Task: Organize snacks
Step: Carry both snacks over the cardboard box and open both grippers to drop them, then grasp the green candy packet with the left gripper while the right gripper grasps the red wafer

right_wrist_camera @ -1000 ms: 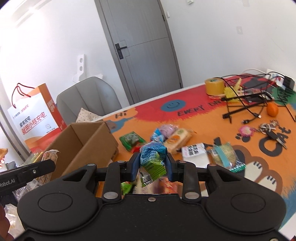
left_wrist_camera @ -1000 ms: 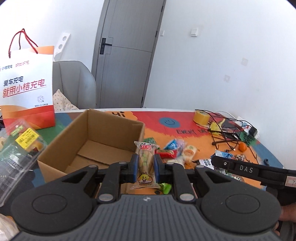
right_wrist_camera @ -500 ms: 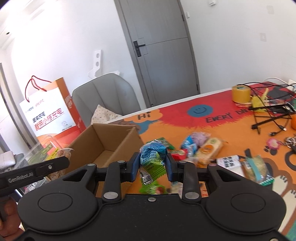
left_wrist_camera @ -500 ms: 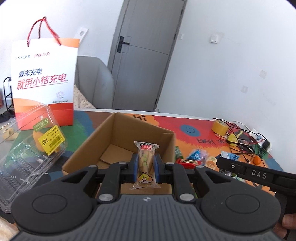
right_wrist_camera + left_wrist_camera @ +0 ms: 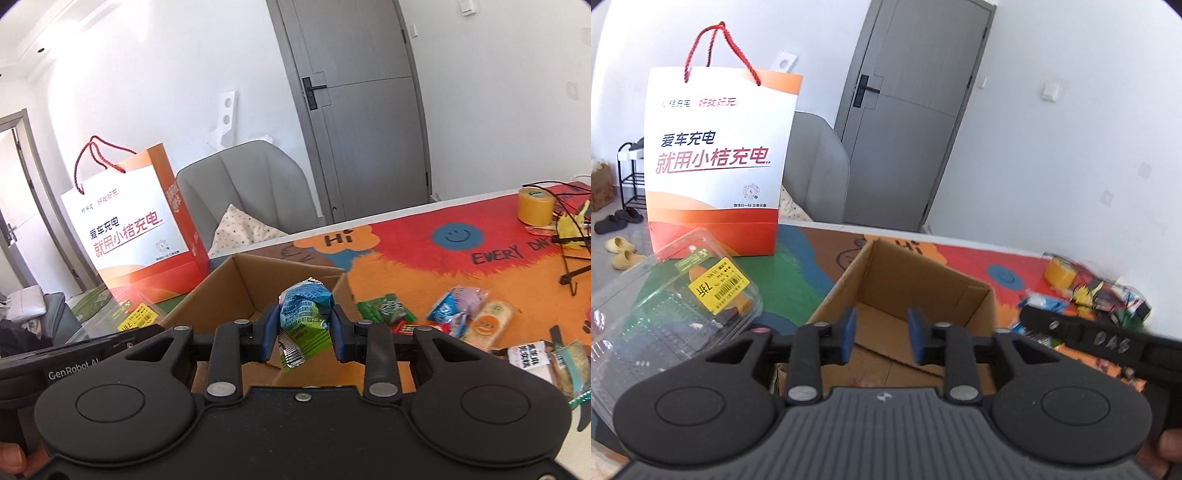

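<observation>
An open cardboard box (image 5: 916, 291) stands on the colourful table mat; it also shows in the right wrist view (image 5: 236, 291). My left gripper (image 5: 881, 334) is open and empty above the box's near side. My right gripper (image 5: 304, 326) is shut on a crumpled blue-and-green snack packet (image 5: 304, 317) over the box's right part. Several loose snack packets (image 5: 461, 314) lie on the mat to the right of the box. The bread stick packet is out of sight.
An orange-and-white paper bag (image 5: 716, 162) stands left of the box. A clear plastic clamshell (image 5: 665, 314) lies at the near left. A yellow tape roll (image 5: 535, 206) and black cables (image 5: 569, 243) are at the far right. A grey chair (image 5: 251, 195) stands behind the table.
My left gripper has opened and the bread stick packet has left it. Both grippers have moved left, over the box. My right gripper still holds its packet.
</observation>
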